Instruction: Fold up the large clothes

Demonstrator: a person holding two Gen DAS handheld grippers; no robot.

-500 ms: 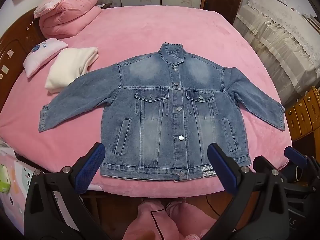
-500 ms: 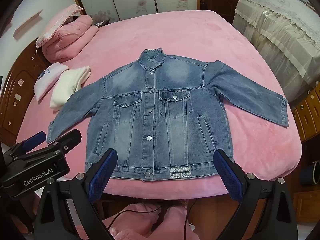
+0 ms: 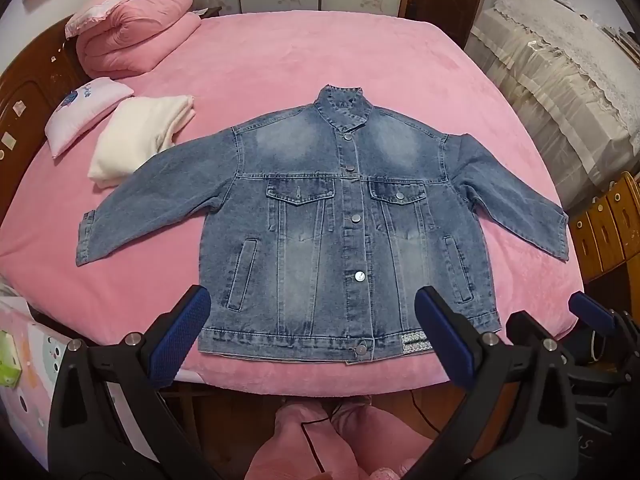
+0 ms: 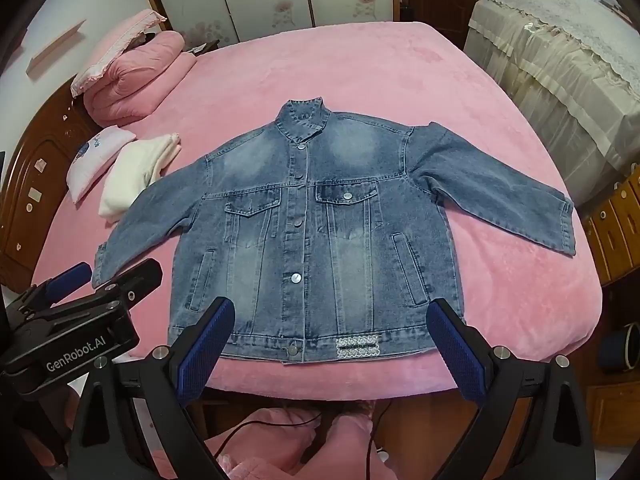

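A blue denim jacket [image 3: 344, 236] lies flat, front up and buttoned, on the pink bed [image 3: 320, 64], both sleeves spread out to the sides; it also shows in the right wrist view [image 4: 320, 236]. My left gripper [image 3: 312, 320] is open and empty, hovering above the jacket's hem near the bed's front edge. My right gripper [image 4: 332, 328] is open and empty, also above the hem. The right gripper shows at the right edge of the left wrist view [image 3: 588, 320], and the left gripper at the left of the right wrist view [image 4: 80, 304].
A folded white garment [image 3: 140, 144], a small pink pillow [image 3: 84, 108] and a rolled pink quilt [image 3: 136, 36] lie at the bed's far left by the wooden headboard [image 3: 24, 92]. A covered cabinet [image 3: 560, 72] and wooden drawers [image 3: 608, 224] stand on the right.
Both grippers have barely shifted; the jacket lies as before.
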